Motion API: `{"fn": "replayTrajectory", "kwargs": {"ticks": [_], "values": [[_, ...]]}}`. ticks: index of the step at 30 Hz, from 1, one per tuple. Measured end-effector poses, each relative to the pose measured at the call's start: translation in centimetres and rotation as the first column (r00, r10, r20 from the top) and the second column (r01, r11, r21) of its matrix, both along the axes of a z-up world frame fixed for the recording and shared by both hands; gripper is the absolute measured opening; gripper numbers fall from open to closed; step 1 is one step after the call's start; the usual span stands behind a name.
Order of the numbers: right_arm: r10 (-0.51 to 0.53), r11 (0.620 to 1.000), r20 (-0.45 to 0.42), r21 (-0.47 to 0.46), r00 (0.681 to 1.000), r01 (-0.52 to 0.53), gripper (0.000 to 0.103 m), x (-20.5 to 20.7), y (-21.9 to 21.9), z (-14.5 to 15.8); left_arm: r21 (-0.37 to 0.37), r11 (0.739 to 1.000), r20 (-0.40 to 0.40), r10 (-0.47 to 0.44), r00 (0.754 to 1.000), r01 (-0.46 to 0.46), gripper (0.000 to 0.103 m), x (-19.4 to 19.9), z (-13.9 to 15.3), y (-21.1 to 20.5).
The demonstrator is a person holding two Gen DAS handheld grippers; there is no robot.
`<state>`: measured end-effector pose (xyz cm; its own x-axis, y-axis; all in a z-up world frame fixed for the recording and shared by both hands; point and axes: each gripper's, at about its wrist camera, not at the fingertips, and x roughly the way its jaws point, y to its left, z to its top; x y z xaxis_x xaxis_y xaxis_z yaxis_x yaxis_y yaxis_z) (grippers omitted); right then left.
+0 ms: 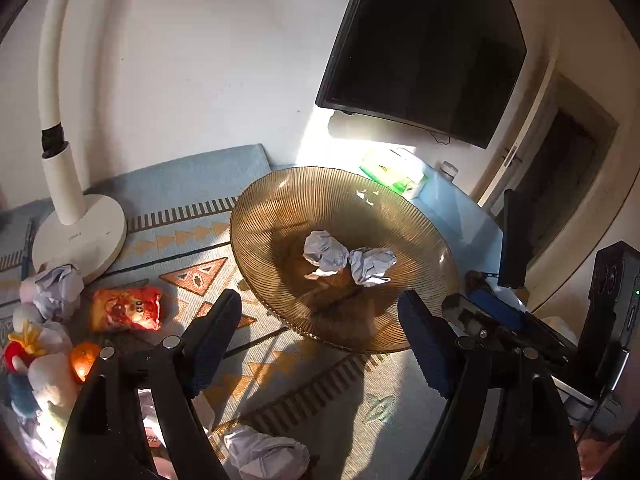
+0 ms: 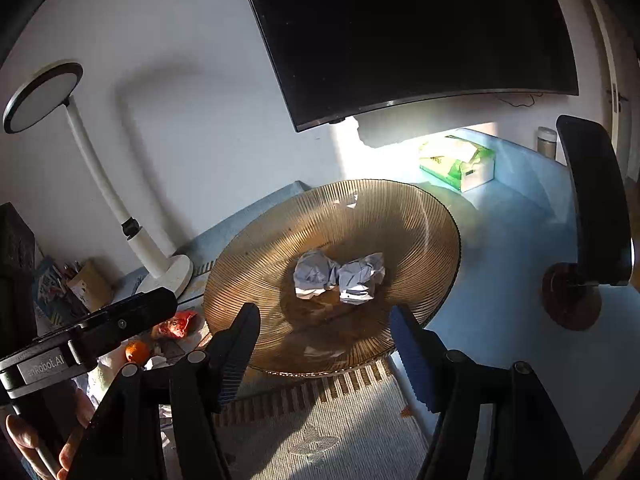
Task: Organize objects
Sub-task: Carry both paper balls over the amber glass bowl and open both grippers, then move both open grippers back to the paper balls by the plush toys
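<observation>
**Two paper balls in the bowl, more clutter waiting at left**

While both hand-held grippers hang open and empty over the surface, the sorting looks partway done. At far left lies a heap: a paper ball (image 1: 56, 284) by the lamp (image 1: 76, 236), soft toys (image 1: 32, 356), a snack bag (image 1: 126, 308) and an orange (image 1: 83, 358). Another paper ball (image 1: 266, 454) sits at the lower edge of the left view. The left gripper (image 1: 320, 344) is spread wide, nothing between its jaws. Further right, the amber bowl (image 1: 272, 216) holds two paper balls (image 1: 325, 254) touching at its centre. The right gripper (image 2: 324, 350) is equally wide and empty, just short of the bowl's near rim.

Judging by this, the next move calls for swinging left to a loose paper ball and closing gently on it.

The toy heap is cropped and glare-washed; the items by the lamp in the right view are too dim to name.
</observation>
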<state>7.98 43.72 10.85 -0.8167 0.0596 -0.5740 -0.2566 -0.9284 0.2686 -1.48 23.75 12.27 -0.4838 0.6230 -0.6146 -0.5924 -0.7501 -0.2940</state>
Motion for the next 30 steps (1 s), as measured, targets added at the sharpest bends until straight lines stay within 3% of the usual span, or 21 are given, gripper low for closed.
{"fn": "replayTrajectory", "kwargs": {"ticks": [5, 7, 10, 15, 18, 21, 25, 30], "values": [[0.145, 0.989, -0.078, 0.026, 0.986, -0.144, 0.068, 1.8, -5.9, 1.3, 0.069, 0.99, -0.066, 0.127, 0.99, -0.123, 0.08, 4.0, 1.0, -7.9], [0.199, 0.98, -0.103, 0.044, 0.975, -0.195, 0.069, 2.3, -8.6, 1.1, 0.082, 0.976, -0.093, 0.209, 0.973, -0.202, 0.086, 5.6, 0.9, -11.7], [0.279, 0.96, -0.118, 0.068, 0.953, -0.272, 0.069, 2.7, -12.6, -0.3, 0.078, 0.928, -0.153, 0.372, 0.916, -0.364, 0.098, 8.0, 0.1, -17.5], [0.382, 0.924, -0.071, 0.056, 0.922, -0.378, 0.069, 1.8, -18.8, -2.8, 0.017, 0.835, -0.174, 0.543, 0.821, -0.549, 0.098, 8.8, -3.0, -24.3], [0.425, 0.904, -0.052, 0.066, 0.904, -0.422, 0.069, 1.0, -21.8, -4.1, -0.007, 0.794, -0.154, 0.6, 0.785, -0.608, 0.098, 8.5, -5.0, -26.7], [0.455, 0.887, -0.039, 0.108, 0.89, -0.449, 0.069, 0.5, -24.4, -5.3, -0.015, 0.777, -0.148, 0.621, 0.77, -0.629, 0.098, 8.1, -6.3, -28.0], [0.452, 0.88, -0.008, 0.17, 0.892, -0.444, 0.069, 0.2, -25.7, -5.9, -0.058, 0.767, -0.207, 0.617, 0.759, -0.639, 0.098, 8.1, -7.3, -27.6], [0.441, 0.884, 0.034, 0.155, 0.897, -0.441, 0.069, -0.8, -25.4, -6.6, -0.076, 0.783, -0.181, 0.598, 0.781, -0.617, 0.098, 7.7, -7.8, -27.4]]}}
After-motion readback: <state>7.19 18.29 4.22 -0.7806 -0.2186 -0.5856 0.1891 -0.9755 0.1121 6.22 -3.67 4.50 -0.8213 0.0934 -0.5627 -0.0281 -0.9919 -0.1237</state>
